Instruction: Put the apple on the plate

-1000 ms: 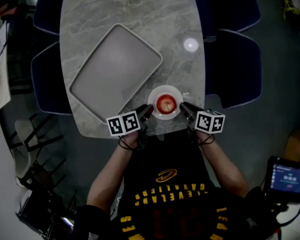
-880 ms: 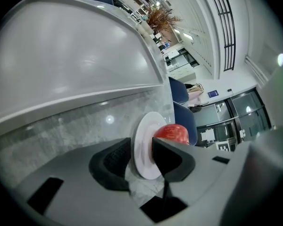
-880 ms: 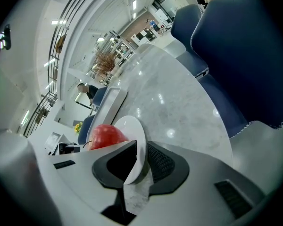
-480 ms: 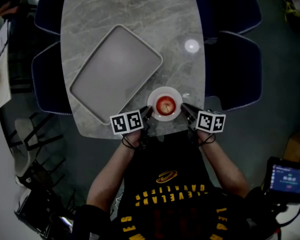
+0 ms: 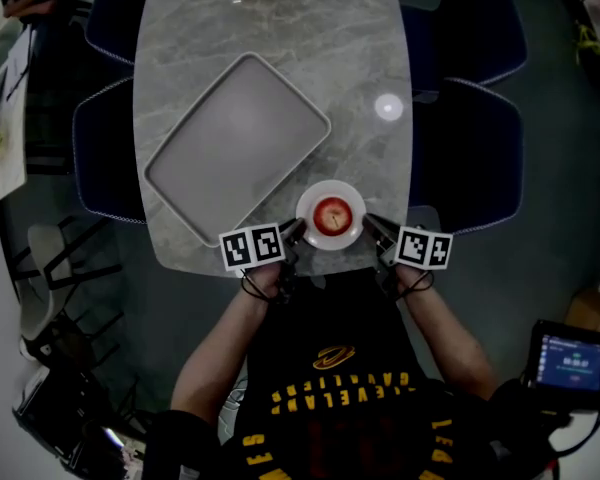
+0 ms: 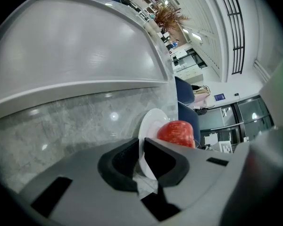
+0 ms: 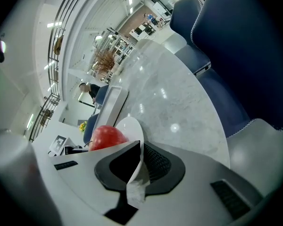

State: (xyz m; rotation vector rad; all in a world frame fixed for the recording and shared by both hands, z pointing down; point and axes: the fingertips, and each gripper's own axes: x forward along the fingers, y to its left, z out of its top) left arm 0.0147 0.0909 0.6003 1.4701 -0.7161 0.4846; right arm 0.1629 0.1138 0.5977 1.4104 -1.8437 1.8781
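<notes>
Left gripper (image 5: 298, 230) and right gripper (image 5: 368, 222) are both clenched on the white plate (image 5: 331, 187), one at each side of its near half. In the left gripper view we see the plate's thin rim running between the two dark pads, which press on it. The left jaws have just been closing, with that rim between them. In the right gripper view we see the same arrangement: the rim passes between the pads and the pads bear on it.

We locate the apple (image 5: 332, 215), red, on the middle of the plate, between the two grippers and touching neither. Each gripper view shows it standing just beyond that gripper's jaws.

We find the plate over the near edge of the grey marble table (image 5: 330, 48), just right of the near corner of the grey rectangular tray (image 5: 238, 144). From these views we cannot tell whether the plate rests on the table or is raised off it. The tray lies at an angle on the left half of the table and carries nothing. A bright light reflection (image 5: 387, 106) sits on the tabletop to the far right of the plate.

Dark blue chairs stand at the left side (image 5: 105, 148) and right side (image 5: 470, 148) of the table.
</notes>
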